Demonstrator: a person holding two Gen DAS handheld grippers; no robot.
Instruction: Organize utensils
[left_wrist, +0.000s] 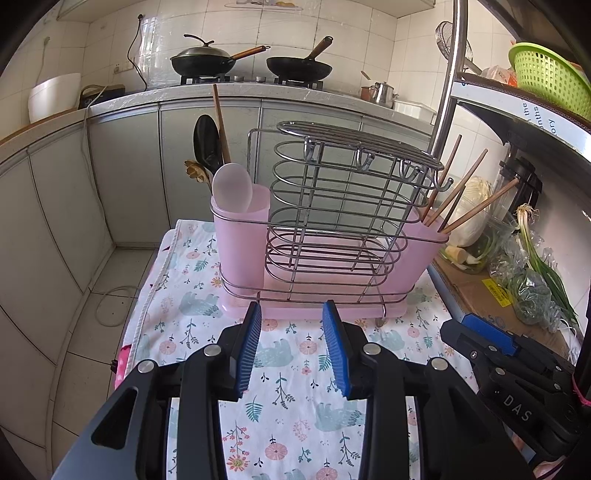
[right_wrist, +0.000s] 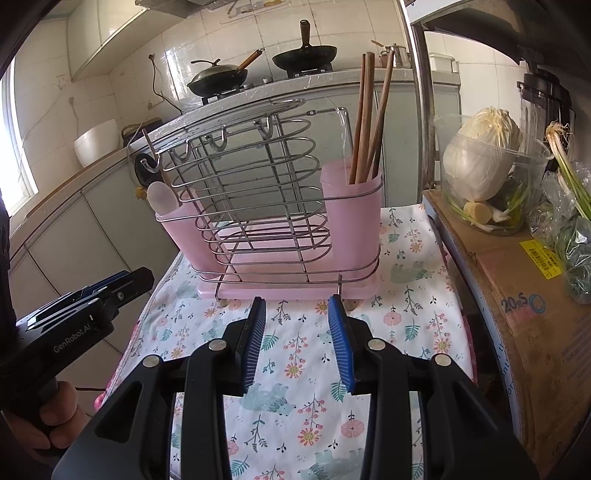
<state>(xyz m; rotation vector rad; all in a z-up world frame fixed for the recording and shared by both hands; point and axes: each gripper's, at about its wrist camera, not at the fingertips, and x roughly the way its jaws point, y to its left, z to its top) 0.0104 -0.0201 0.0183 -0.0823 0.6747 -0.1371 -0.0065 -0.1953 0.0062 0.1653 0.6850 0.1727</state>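
Left wrist: floral cloth (left_wrist: 295, 369) under rack (left_wrist: 332, 229), tiled kitchen beyond.

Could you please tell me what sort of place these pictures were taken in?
Almost certainly a home kitchen. Two black woks sit on a gas stove against a white tiled wall, a pink utensil rack holds chopsticks and spoons, and a cabbage sits in a clear tub nearby.

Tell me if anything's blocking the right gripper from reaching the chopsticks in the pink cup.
Nothing visible does. The right gripper is open over bare floral cloth, and the chopsticks stand exposed above the pink cup.
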